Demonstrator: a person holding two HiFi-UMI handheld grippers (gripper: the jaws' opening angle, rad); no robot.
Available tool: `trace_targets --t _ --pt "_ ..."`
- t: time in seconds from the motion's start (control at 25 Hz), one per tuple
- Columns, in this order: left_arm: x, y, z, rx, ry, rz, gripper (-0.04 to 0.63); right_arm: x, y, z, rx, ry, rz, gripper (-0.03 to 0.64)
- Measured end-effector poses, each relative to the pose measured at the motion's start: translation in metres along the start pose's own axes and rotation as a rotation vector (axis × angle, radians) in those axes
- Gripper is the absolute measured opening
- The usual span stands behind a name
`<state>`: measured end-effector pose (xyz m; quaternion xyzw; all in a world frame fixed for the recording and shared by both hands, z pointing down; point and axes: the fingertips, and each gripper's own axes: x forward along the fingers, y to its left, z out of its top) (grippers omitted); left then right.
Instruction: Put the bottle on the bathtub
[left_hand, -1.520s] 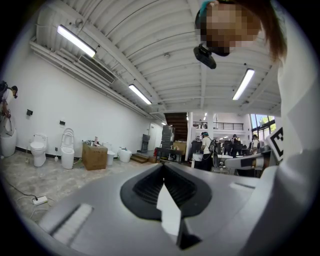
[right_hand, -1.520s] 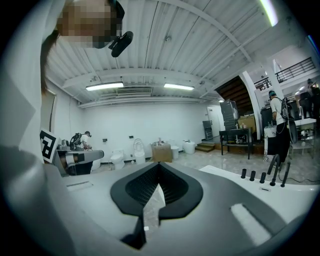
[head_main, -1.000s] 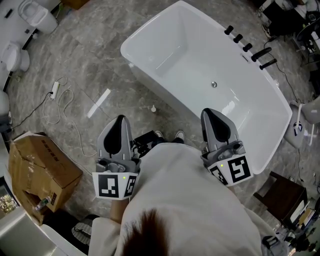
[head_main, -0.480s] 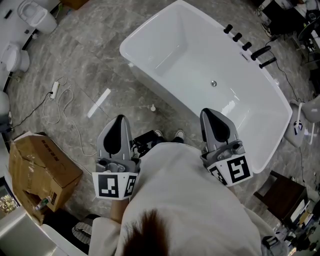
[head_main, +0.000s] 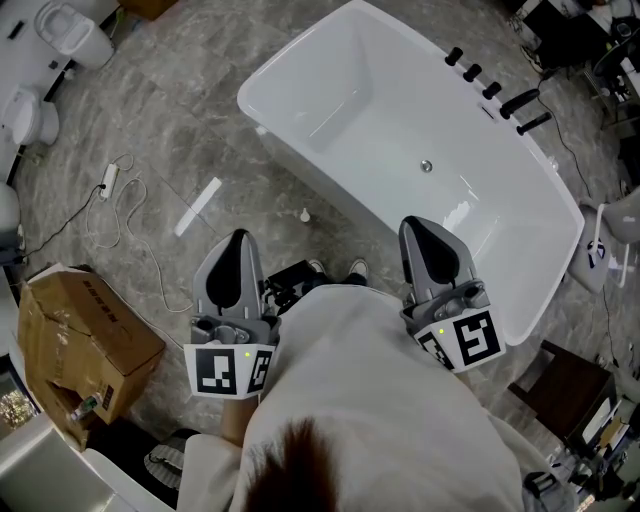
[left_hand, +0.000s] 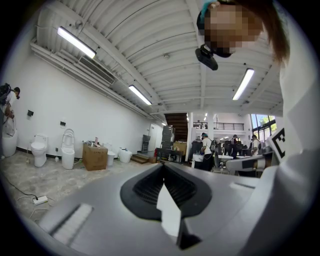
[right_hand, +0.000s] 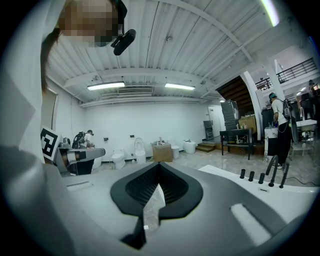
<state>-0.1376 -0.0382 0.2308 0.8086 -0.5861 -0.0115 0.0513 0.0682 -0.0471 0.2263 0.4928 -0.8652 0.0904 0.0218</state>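
Against the picture of a second ago almost nothing has changed: the bathtub (head_main: 330, 90) and its row of black taps (head_main: 490, 88) sit a trace further left in the head view, and both claws are held where they were, close against the person's white top (head_main: 370, 400). The left claw (head_main: 238, 237) points toward the far side over the grey stone floor. In its own view the left claw (left_hand: 163, 166) has its jaws brought together, the black pads meeting at the tip with only a thin wedge of light lower down, and nothing is between them. The right claw (head_main: 420, 222) hangs over the near right rim of the bathtub. Seen in its own view, the right claw (right_hand: 159, 165) is closed in the same way and carries nothing, with the white bathtub rim (right_hand: 235, 175) and the taps (right_hand: 260, 177) beyond it on the right. Neither claw touches the bathtub. The only thing that may be the bottle is a small white object (head_main: 305, 215) standing on the floor just beside the near wall of the bathtub, too small to tell for sure. It lies between the two claws and further off than both, nearer the left one, and apart from each. The bathtub's inside shows only its drain (head_main: 426, 166). At the near left a cardboard box (head_main: 75, 340) stands on the floor, well apart from the left claw.
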Motion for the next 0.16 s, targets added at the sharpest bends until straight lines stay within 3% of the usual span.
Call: trace_targets --t 0.16 --pt "-0.0007 -0.0047 -0.0007 0.002 -0.001 -0.002 0.049 -0.004 -0.0022 -0.0007 -0.001 -0.001 0.0 -0.002"
